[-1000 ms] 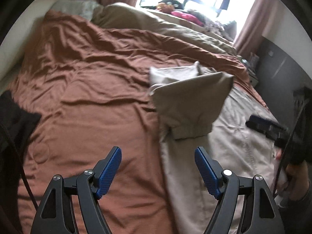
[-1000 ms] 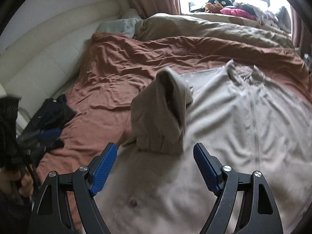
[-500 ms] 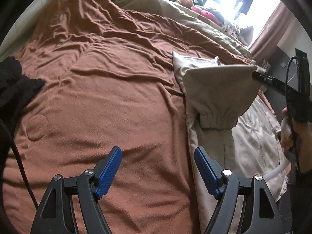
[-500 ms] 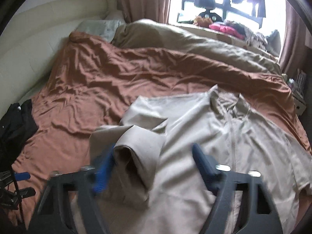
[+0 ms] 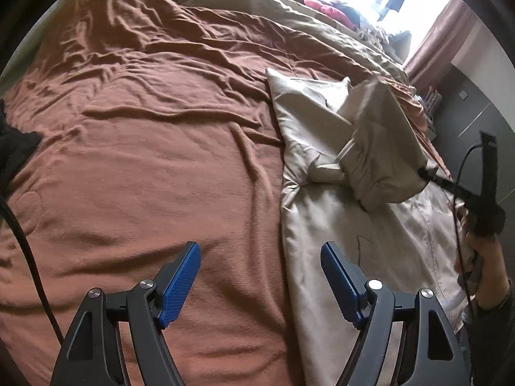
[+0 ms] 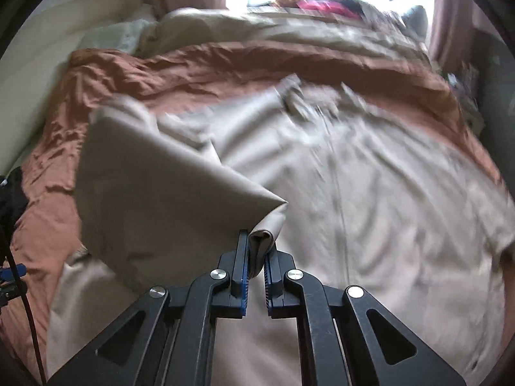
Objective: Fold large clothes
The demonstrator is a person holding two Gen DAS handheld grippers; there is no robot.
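Right gripper (image 6: 256, 257) jaws pinching beige jacket (image 6: 370, 193) sleeve, left gripper (image 5: 260, 276) jaws wide, brown blanket (image 5: 145, 128) beneath

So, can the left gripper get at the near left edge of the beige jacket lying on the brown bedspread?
Probably yes. The left gripper is open, holds nothing, and the beige jacket edge lies just beside its right jaw on the brown bedspread, with nothing between.

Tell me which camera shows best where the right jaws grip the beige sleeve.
The right wrist view: the sleeve fold sits pinched between the shut jaws of the right gripper, close and central. The left wrist view shows the same sleeve lifted over the jacket, with that gripper seen only from the side, far right.
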